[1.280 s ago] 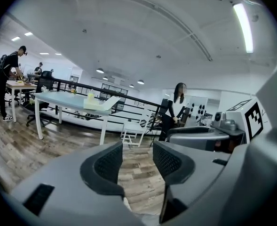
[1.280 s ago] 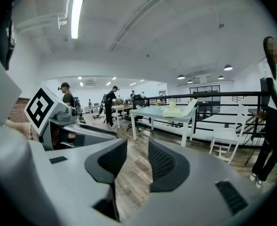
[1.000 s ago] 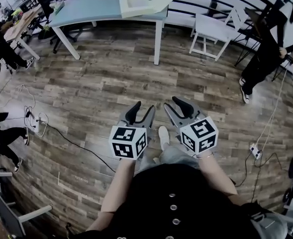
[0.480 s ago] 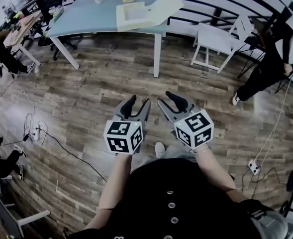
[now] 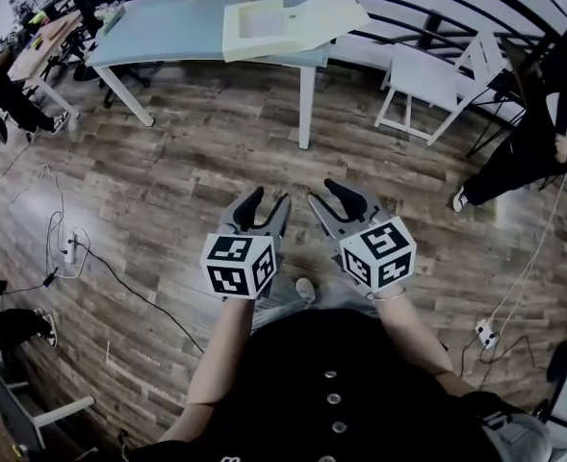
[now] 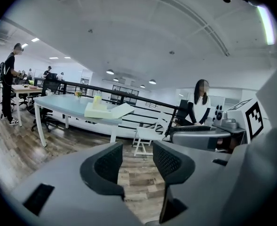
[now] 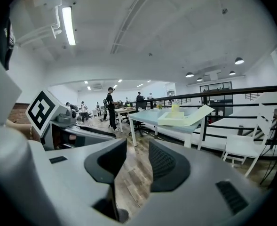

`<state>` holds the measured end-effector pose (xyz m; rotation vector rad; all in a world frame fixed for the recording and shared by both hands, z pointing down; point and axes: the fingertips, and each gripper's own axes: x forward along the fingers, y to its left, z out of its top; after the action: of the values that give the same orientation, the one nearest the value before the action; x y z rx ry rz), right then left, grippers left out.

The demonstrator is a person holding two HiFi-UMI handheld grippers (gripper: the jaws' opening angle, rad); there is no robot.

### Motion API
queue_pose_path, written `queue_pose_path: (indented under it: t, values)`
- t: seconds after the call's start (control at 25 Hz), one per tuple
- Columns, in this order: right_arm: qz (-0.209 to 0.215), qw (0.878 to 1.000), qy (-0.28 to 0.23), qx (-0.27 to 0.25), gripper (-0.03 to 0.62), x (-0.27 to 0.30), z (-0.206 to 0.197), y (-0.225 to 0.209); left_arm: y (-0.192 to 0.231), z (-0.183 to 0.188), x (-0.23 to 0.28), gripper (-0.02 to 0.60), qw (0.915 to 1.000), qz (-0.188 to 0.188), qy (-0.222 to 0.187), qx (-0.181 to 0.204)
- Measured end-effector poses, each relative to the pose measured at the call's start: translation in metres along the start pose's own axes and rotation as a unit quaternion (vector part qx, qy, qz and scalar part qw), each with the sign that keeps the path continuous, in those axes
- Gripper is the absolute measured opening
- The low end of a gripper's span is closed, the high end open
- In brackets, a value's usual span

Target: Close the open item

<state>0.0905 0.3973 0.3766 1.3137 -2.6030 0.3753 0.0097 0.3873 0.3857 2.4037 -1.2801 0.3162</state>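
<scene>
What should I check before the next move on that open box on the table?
1. Pale flat box open: ok. Its lid is swung out to the side.
2. Left gripper free: ok. Jaws apart, nothing between them.
3. Right gripper free: ok. Jaws apart, nothing between them.
4. Box within reach: not ok. It sits on the light blue table, with open wooden floor between it and the grippers.
5. Way to the table: ok, as far as shown. The white chair stands off to the table's right.
6. How the lid hinges or latches: cannot tell from here.
</scene>
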Motion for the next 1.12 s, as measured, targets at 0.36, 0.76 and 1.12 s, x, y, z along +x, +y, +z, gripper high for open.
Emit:
queue_pose_path:
  t: [0.36, 0.76, 1.12]
  values:
    - [-0.012, 1.0, 0.011, 0.026, 0.14, 0.027, -0.004, -0.032, 0.018, 0.009, 0.039, 0.199, 0.9998, -0.006, 0.017, -0.003]
    - [-0.046, 0.998, 0.022, 0.03, 0.143, 0.1, 0.011, -0.08, 0.072, 0.042, 0.112, 0.199, 0.9988, -0.041, 0.027, -0.001]
    - [-0.081, 0.996, 0.012, 0.032, 0.143, 0.192, 0.058, -0.13, 0.146, 0.112, 0.182, 0.199, 0.9978, -0.06, 0.019, 0.023]
